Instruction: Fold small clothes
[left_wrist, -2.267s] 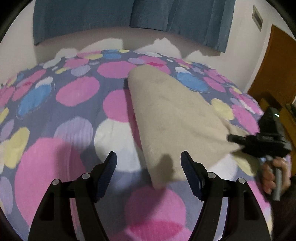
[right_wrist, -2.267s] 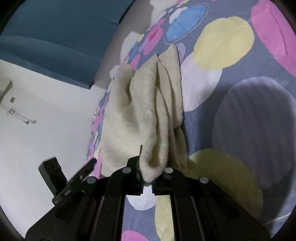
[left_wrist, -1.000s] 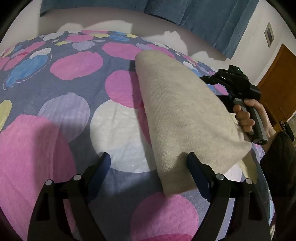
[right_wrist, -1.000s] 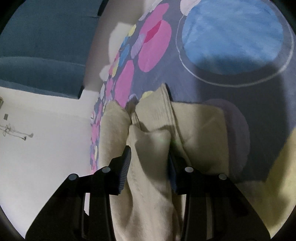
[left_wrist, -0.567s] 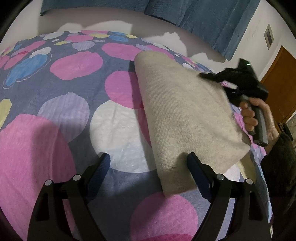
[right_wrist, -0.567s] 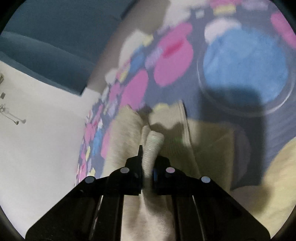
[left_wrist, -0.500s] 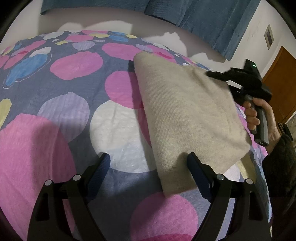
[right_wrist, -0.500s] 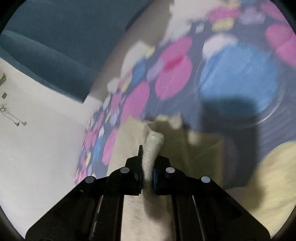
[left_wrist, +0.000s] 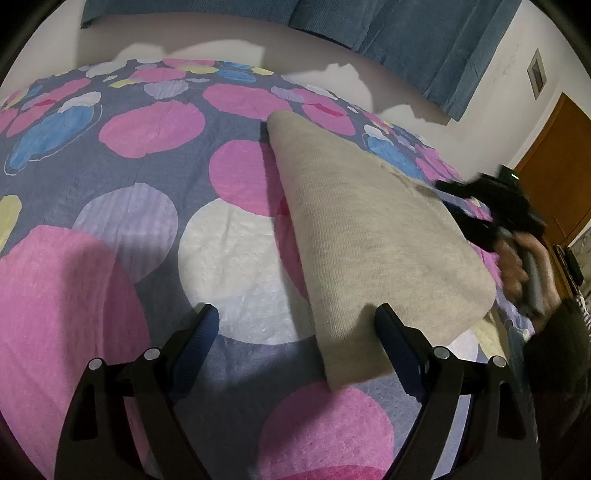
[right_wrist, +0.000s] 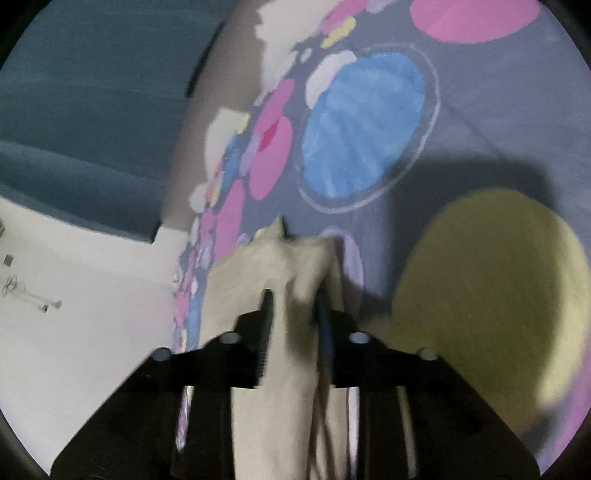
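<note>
A beige knit garment (left_wrist: 373, 236) lies folded on the spotted bedspread (left_wrist: 147, 206), running from the middle toward the lower right. My left gripper (left_wrist: 297, 326) is open and empty, low over the bed, its right finger at the garment's near corner. My right gripper (right_wrist: 293, 314) has cloth of the garment (right_wrist: 269, 369) between its jaws, which stand a little apart; the view is blurred. It also shows in the left wrist view (left_wrist: 480, 206), hand-held at the garment's right edge.
A blue curtain (left_wrist: 369, 26) hangs on the white wall behind the bed. A brown wooden door (left_wrist: 554, 158) stands at the right. The bedspread extends left and forward of the garment.
The right gripper carried the garment's edge up and over, then back toward the right; its jaws have parted slightly. The left gripper has stayed in place, open.
</note>
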